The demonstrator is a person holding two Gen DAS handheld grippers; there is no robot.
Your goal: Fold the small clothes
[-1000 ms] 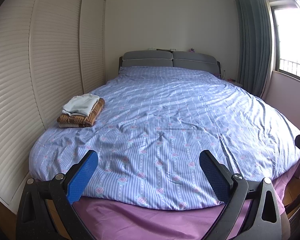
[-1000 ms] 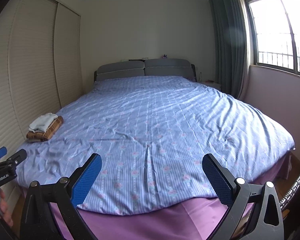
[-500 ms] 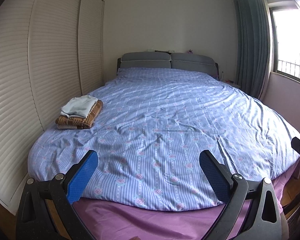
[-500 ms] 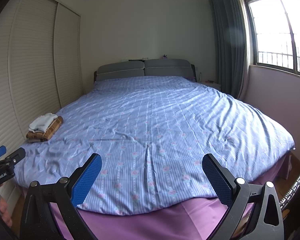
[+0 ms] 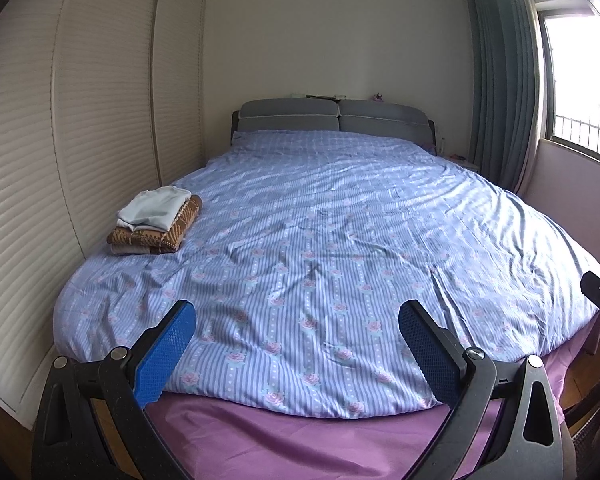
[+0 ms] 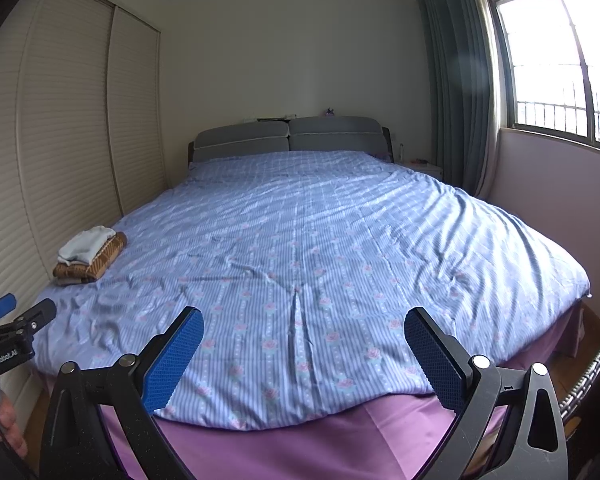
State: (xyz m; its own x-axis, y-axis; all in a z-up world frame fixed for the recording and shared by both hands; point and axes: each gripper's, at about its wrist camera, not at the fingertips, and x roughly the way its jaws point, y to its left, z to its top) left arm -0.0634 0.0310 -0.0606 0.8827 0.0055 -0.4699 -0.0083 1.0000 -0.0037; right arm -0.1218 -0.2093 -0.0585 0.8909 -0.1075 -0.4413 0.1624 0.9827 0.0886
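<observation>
**Both grippers empty at the foot of the bed**

The left hand-held gripper and right hand-held gripper hang spread wide, gripping nothing, above the purple sheet. Beyond lies the blue striped duvet. Farther off, near its left edge beside the wardrobe doors, sits a stack of folded clothes. The grey headboard stands farthest.

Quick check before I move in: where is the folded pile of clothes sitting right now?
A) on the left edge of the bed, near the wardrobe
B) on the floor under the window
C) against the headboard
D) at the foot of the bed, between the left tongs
A: the folded pile lies on the bedspread at its left edge, beside the wardrobe doors, well ahead of the open left tongs.
</observation>
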